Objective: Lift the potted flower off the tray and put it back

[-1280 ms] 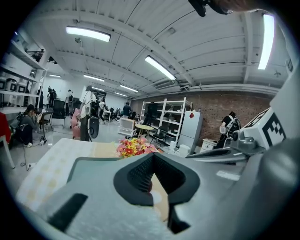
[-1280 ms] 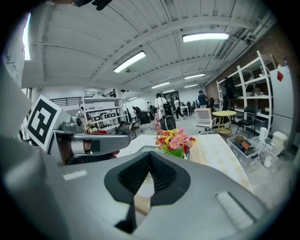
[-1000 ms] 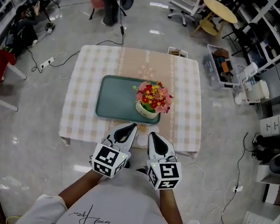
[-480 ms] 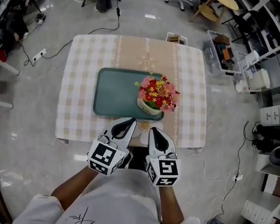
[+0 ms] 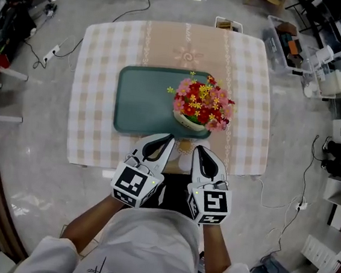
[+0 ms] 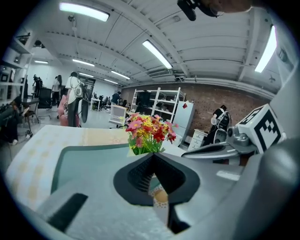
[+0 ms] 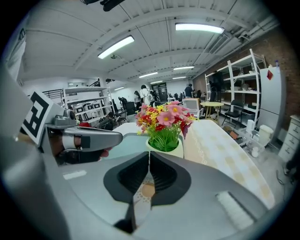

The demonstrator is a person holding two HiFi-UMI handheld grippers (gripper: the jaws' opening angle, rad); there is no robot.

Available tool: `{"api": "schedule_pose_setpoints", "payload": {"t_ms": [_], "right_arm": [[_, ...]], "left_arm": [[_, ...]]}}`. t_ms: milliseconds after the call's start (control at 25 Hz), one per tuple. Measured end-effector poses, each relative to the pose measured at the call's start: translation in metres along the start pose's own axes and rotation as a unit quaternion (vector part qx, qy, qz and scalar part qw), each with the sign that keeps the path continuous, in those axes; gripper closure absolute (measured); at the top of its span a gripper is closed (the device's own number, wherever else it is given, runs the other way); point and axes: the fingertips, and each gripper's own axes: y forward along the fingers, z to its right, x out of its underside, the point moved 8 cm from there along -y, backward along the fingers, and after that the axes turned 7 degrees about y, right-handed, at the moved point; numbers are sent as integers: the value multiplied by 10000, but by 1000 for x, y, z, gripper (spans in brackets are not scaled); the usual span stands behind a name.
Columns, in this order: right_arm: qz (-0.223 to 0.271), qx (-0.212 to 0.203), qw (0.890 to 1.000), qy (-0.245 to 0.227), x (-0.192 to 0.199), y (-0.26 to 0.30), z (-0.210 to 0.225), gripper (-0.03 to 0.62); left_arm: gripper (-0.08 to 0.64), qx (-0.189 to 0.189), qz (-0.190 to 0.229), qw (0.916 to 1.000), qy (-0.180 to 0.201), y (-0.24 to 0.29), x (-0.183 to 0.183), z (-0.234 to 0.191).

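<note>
Left gripper (image 5: 168, 138) and right gripper (image 5: 198, 148) jaws closed, empty; potted flower (image 5: 201, 106) stands on tray (image 5: 139, 102).

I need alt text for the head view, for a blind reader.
From above, a potted flower stands at the right end of a green tray on a checked table. The left gripper and right gripper, both shut and empty, hover at the table's near edge.

bright, even light comes from long ceiling tubes (image 6: 158, 54); the polished floor (image 5: 33, 179) carries pale glints and shadows are soft. both gripper views bulge like a fisheye, go black at the corners, and blur in the near foreground
</note>
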Motion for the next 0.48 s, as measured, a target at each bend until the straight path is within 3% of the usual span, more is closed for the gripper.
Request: {"api": "schedule_pose_setpoints", "payload": {"t_ms": [120, 280, 320, 360, 480], "right_arm": [[-42, -98, 9999, 26, 6, 7, 6, 560], [-80, -177, 9998, 53, 13, 17, 11, 545], [-90, -178, 9998, 48, 15, 19, 13, 540], [-100, -189, 9998, 49, 18, 21, 15, 535], [-109, -228, 9997, 65, 30, 17, 19, 532]], "left_arm": [[563, 21, -100, 9996, 250, 12, 4, -2], [561, -68, -189, 9993, 301, 18, 11, -6], [542, -77, -141, 9995, 282, 19, 13, -7], [470, -79, -92, 9996, 254, 20, 16, -7], [417, -86, -163, 9995, 248, 23, 27, -2]]}}
